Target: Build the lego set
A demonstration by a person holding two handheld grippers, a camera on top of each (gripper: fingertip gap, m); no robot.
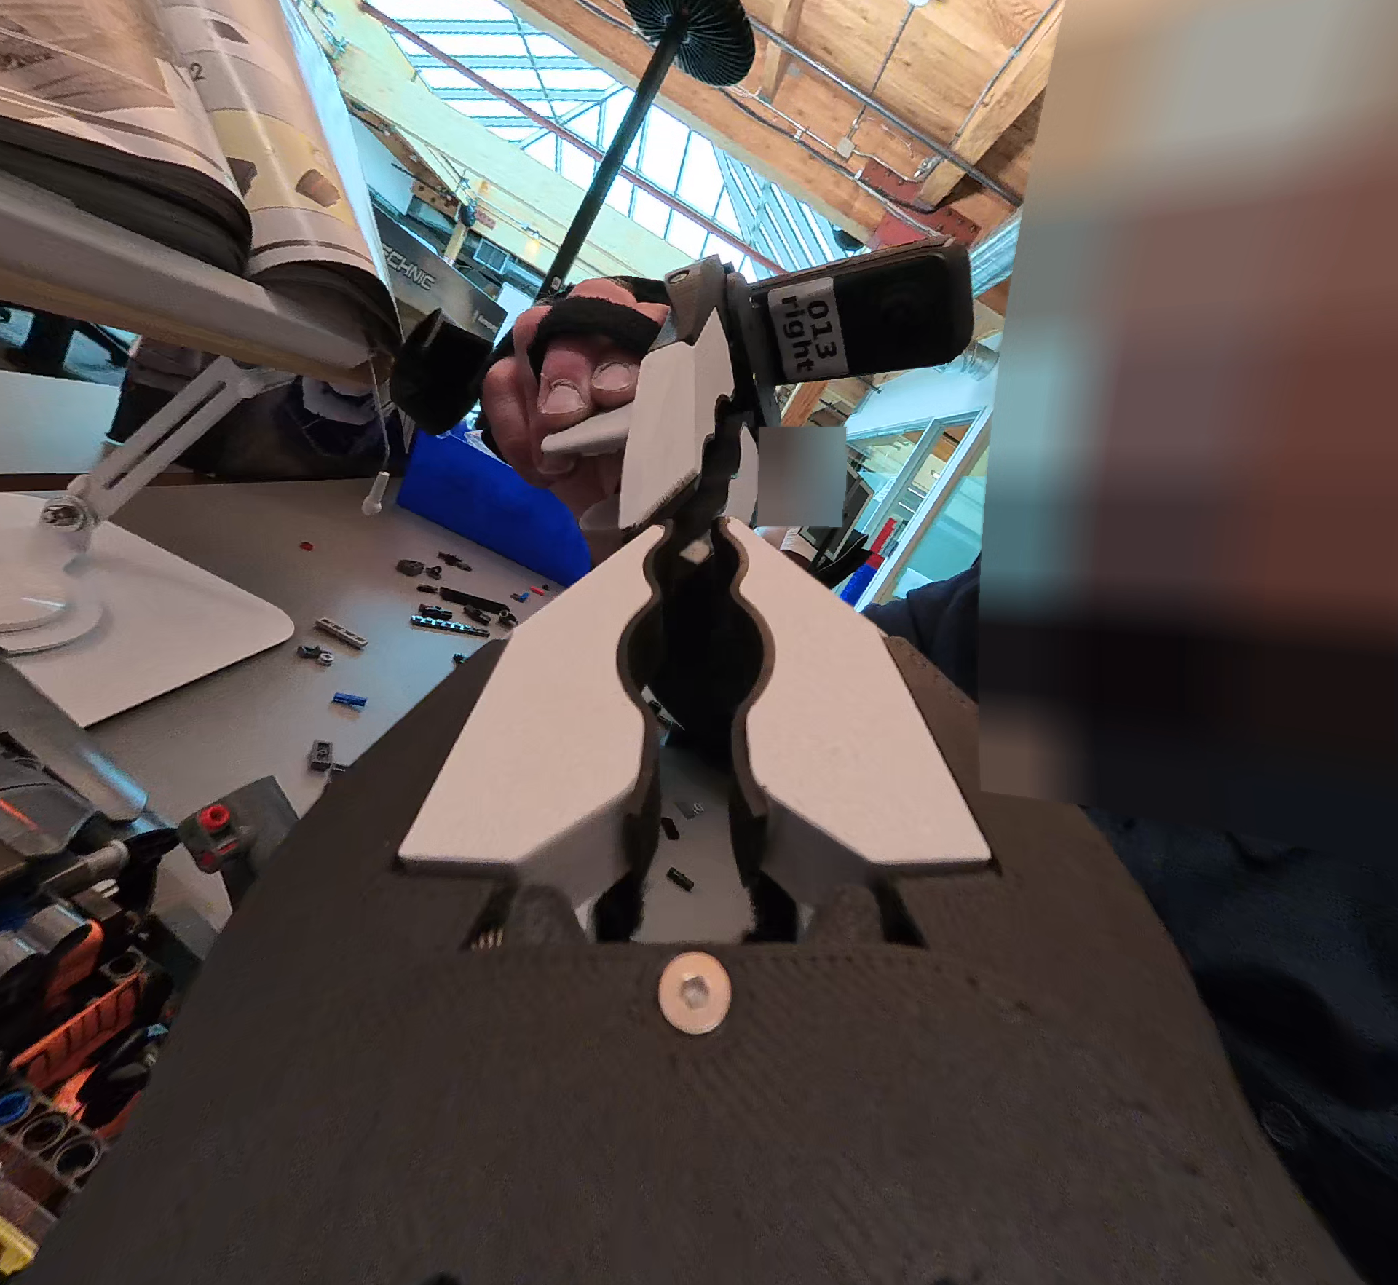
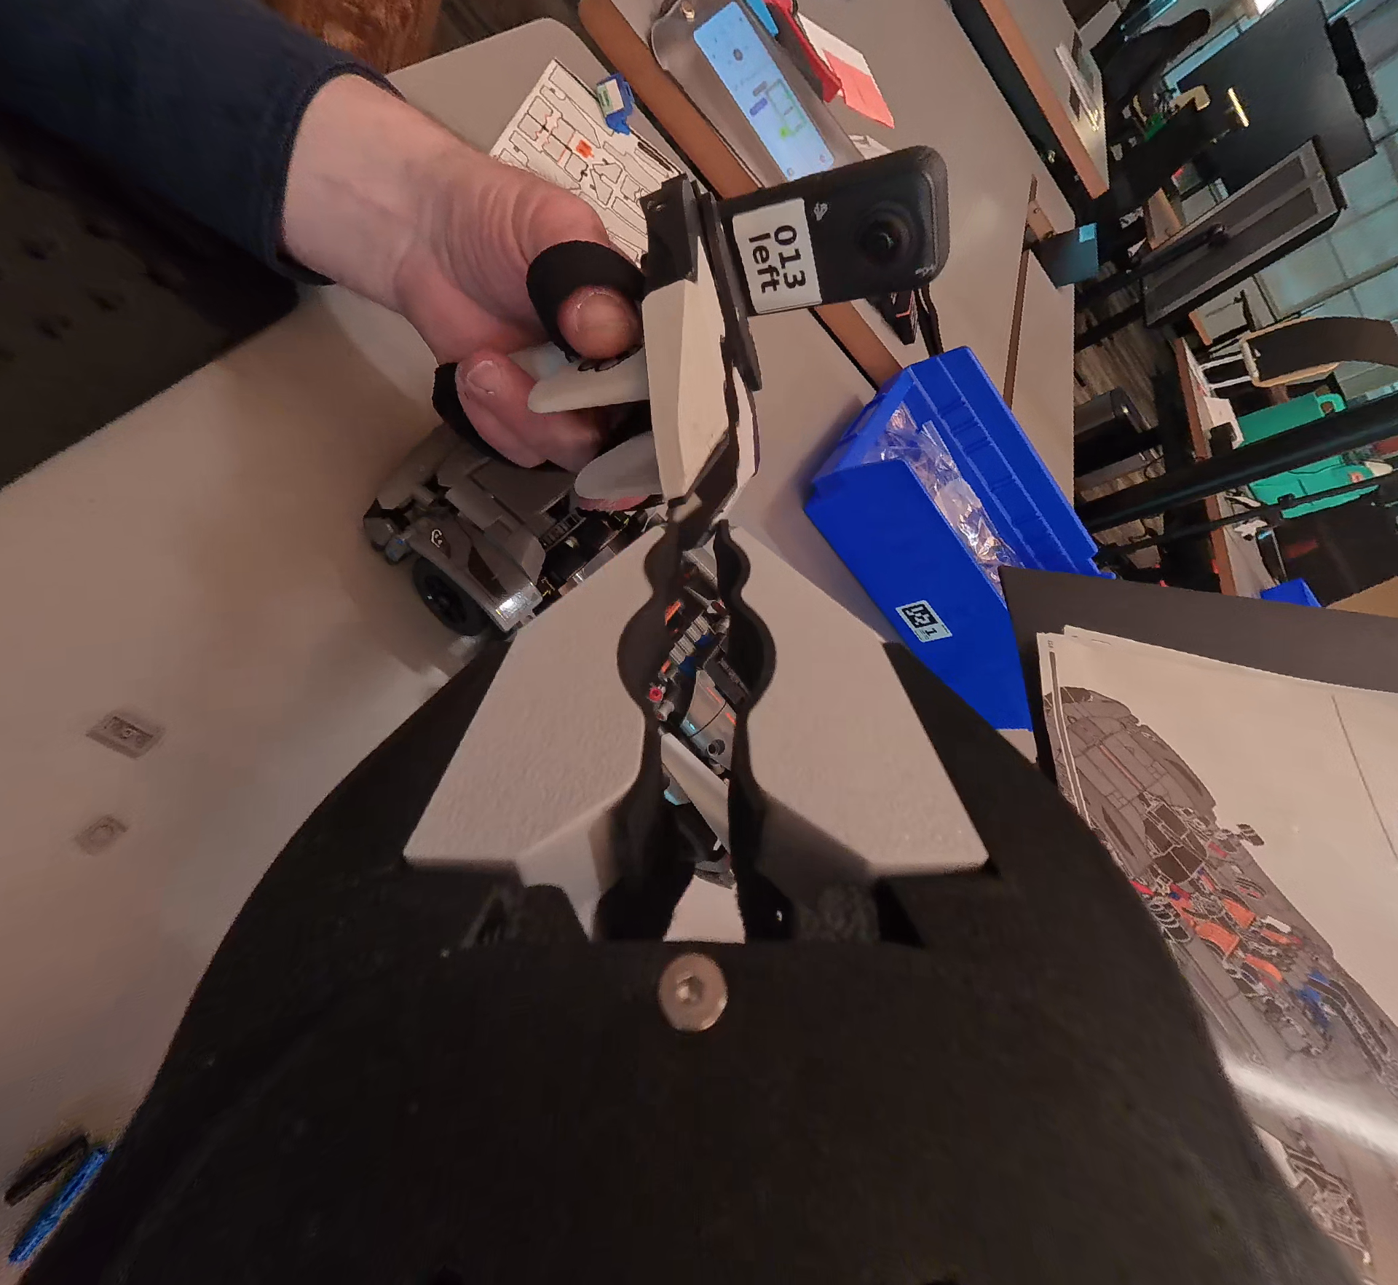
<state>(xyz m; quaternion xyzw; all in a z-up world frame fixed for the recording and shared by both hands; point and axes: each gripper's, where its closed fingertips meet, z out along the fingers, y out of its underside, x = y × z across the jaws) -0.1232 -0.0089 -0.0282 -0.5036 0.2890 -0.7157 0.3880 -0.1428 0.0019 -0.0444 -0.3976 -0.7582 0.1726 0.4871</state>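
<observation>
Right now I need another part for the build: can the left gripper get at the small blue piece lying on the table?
Probably not yet: the left gripper meets the right gripper tip to tip in the air. The blue piece lies uncovered on the table, lower left.

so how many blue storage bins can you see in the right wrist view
2. One large blue bin lies tipped on the table right of the grippers, with clear plastic bags inside. A corner of a second blue bin peeks out behind the black board at far right. Others may be hidden.
</observation>
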